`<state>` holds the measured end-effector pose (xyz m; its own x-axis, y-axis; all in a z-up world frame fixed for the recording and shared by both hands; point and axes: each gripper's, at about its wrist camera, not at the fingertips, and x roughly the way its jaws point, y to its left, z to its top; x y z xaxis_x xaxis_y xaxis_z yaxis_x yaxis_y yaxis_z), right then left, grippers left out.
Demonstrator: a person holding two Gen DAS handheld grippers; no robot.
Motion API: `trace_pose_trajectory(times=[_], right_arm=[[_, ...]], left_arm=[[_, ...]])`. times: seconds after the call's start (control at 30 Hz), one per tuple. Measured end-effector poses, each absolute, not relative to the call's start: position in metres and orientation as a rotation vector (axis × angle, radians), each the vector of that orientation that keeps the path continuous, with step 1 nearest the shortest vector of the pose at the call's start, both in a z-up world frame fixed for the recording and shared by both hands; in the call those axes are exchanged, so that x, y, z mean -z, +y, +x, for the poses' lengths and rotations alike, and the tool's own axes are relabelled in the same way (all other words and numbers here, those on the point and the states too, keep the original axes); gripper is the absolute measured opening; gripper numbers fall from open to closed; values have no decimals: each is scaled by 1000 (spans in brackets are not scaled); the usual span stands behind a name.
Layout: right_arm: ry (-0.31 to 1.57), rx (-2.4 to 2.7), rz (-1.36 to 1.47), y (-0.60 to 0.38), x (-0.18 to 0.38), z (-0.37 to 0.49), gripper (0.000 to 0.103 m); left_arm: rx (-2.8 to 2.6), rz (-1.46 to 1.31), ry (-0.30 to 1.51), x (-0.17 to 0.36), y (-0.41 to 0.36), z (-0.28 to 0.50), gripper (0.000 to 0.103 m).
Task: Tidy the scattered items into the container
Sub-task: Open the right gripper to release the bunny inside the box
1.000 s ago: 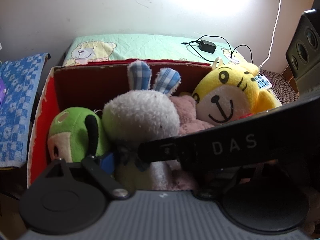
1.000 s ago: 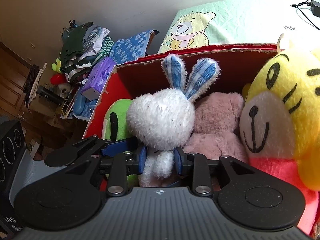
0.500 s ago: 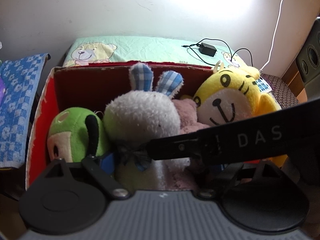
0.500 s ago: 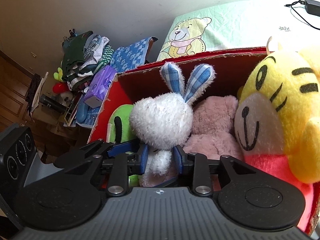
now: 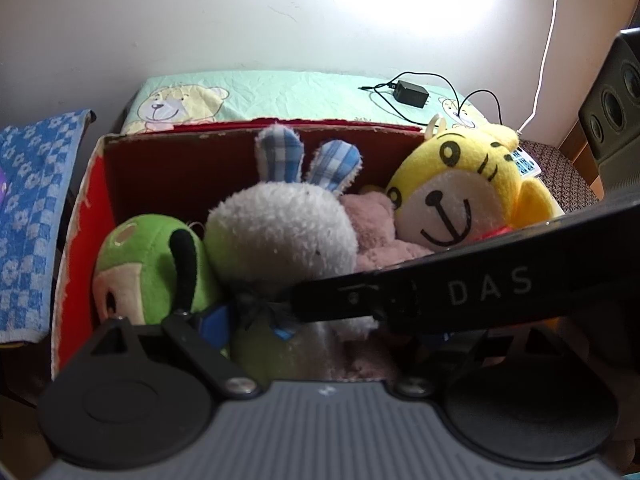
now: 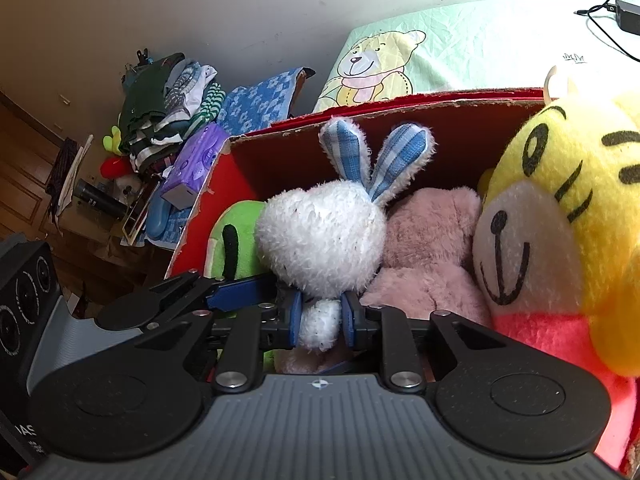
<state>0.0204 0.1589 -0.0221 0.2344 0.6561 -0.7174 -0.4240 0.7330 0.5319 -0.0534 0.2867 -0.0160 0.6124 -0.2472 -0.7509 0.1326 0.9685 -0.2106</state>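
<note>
A red cardboard box (image 5: 92, 220) (image 6: 208, 216) holds several plush toys. A white bunny (image 5: 280, 232) (image 6: 320, 236) with blue checked ears sits upright in the middle. Beside it are a green plush (image 5: 148, 264), a pink bear (image 6: 428, 248) and a yellow tiger (image 5: 460, 200). My right gripper (image 6: 320, 320) is shut on the bunny's small white paw, both blue pads pressing on it. My left gripper (image 5: 320, 328) stands wide around the bunny's body. Its left finger (image 6: 240, 290) lies against the bunny's side. The right gripper's black casing (image 5: 480, 288) hides the other finger.
Behind the box is a bed with a mint teddy-bear sheet (image 5: 260, 92), and a black charger with its cable (image 5: 410, 94) lies on it. A blue checked towel (image 5: 28, 200) hangs left of the box. Further left are piled clothes (image 6: 168, 112) and a purple box (image 6: 196, 164).
The right gripper's pads have closed in on the bunny's paw and now pinch it. The left gripper and the toys have stayed where they were.
</note>
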Motion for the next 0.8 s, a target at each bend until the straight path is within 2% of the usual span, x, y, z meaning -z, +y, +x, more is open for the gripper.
trace_pose_trajectory(times=[0.8], right_arm=[[1069, -742, 238, 155, 24, 13, 22]], left_arm=[[224, -104, 872, 20, 282, -58, 90]])
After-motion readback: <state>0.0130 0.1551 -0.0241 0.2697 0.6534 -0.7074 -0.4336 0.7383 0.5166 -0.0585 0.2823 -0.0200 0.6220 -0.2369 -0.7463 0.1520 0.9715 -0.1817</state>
